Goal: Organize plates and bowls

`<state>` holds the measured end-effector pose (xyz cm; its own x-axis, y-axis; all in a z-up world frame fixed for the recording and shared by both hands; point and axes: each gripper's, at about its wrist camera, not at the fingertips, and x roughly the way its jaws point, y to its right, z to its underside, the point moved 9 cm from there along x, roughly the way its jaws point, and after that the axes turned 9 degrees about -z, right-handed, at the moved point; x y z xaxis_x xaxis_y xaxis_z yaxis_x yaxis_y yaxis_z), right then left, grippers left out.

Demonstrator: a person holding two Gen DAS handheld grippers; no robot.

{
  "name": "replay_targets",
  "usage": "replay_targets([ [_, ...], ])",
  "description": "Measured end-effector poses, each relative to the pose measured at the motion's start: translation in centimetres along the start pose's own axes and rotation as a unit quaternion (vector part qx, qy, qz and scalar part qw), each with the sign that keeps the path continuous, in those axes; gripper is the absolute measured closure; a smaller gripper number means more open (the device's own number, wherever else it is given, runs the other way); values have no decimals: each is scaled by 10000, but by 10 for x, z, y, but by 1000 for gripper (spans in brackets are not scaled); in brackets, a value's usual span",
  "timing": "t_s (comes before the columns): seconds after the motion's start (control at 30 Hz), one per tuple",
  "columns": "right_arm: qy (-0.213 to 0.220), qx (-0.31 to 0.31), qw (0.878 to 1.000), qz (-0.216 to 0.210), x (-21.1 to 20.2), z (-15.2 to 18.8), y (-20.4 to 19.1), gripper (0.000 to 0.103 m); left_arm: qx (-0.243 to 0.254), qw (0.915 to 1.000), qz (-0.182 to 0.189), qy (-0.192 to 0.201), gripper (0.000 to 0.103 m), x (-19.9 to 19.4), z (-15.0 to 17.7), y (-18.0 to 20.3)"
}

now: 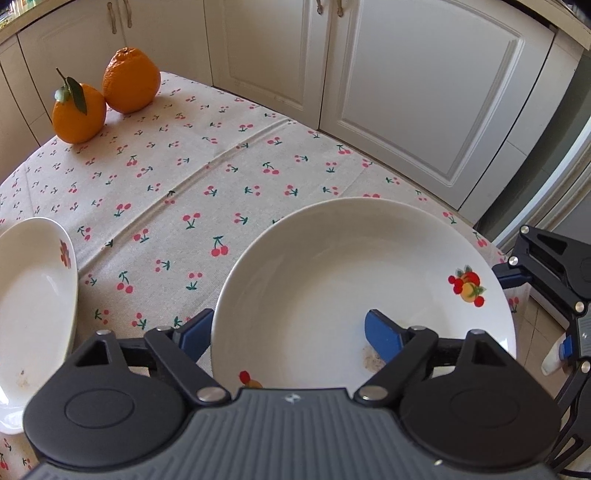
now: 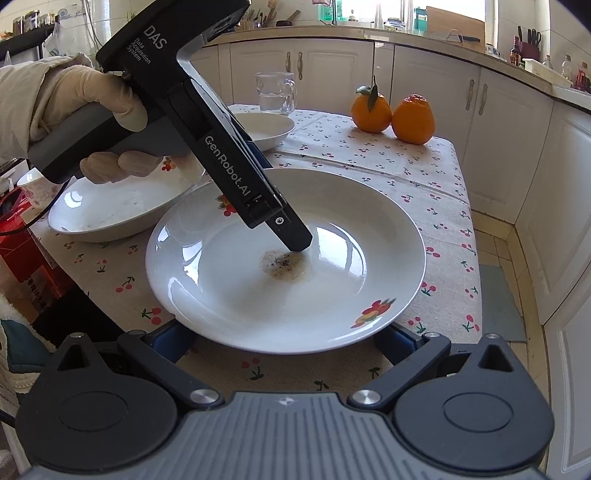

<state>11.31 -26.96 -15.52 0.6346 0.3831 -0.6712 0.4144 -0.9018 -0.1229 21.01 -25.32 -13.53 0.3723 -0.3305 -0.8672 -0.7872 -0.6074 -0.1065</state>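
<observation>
three white dishes (image 2: 288,280) (image 2: 122,206) (image 2: 264,129), two oranges (image 2: 371,110) (image 2: 413,120), one glass mug (image 2: 275,92).

Both views bright, daylit. Right wrist view: window (image 2: 439,11) at far top blown out, light coming from beyond fingers toward camera. Glare patches on plate (image 2: 332,280) glaze, beyond and to each side of fingers. Soft shadow under plate rim on cherry-print cloth (image 2: 424,173). Left wrist view: flatter light, plate (image 1: 332,266) interior evenly lit, oranges (image 1: 107,92) far beyond fingers casting faint shadow. Strong fisheye bending: cabinet doors (image 1: 424,92) and bench edges curve, dark vignette at corners. Focus sharp mid-frame; slight softness at the edges.
</observation>
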Motion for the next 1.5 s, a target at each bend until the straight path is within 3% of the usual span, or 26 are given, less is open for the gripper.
replay_targets([
  [0.33, -31, -14, 10000, -17, 0, -1, 0, 1, 31, 9997, 220, -99, 25, 1, -1, 0],
  [1.5, -308, -122, 9994, -94, 9, -18, 13, 2, -107, 9994, 319, 20, 26, 0, -21, -18],
])
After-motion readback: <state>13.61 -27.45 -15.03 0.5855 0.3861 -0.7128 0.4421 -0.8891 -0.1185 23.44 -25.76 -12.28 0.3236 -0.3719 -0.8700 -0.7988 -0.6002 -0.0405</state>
